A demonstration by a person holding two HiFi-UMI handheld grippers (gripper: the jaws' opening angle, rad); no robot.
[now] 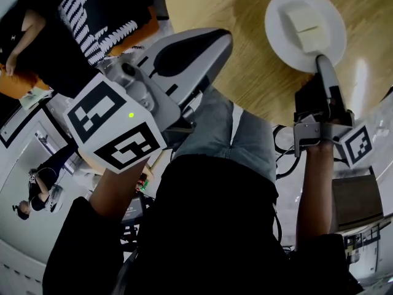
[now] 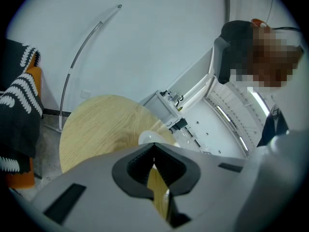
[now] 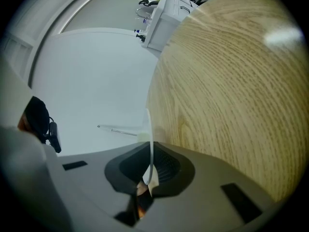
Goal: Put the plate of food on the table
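plate (image 1: 279, 47), white and round, sits at the upper right of the head view, over the pale wood of the round bench (image 1: 233, 78). food (image 1: 305, 24) on it: pale square slices, stacked near the middle. right claw (image 1: 320, 59) is clamped on the plate's near rim, with the rest of the plate reaching out past the tips, away from the person. right gripper view: the thin white rim (image 3: 150, 134) runs edge-on between the dark pads, which are pressed onto it, with wood grain close alongside. cannot tell whether the plate's underside touches the bench. left claw (image 1: 224, 39) is well apart from the plate, off to its left. its jaws are together at the tips with nothing between them. only a sliver of wood shows through the slit in the left gripper view.
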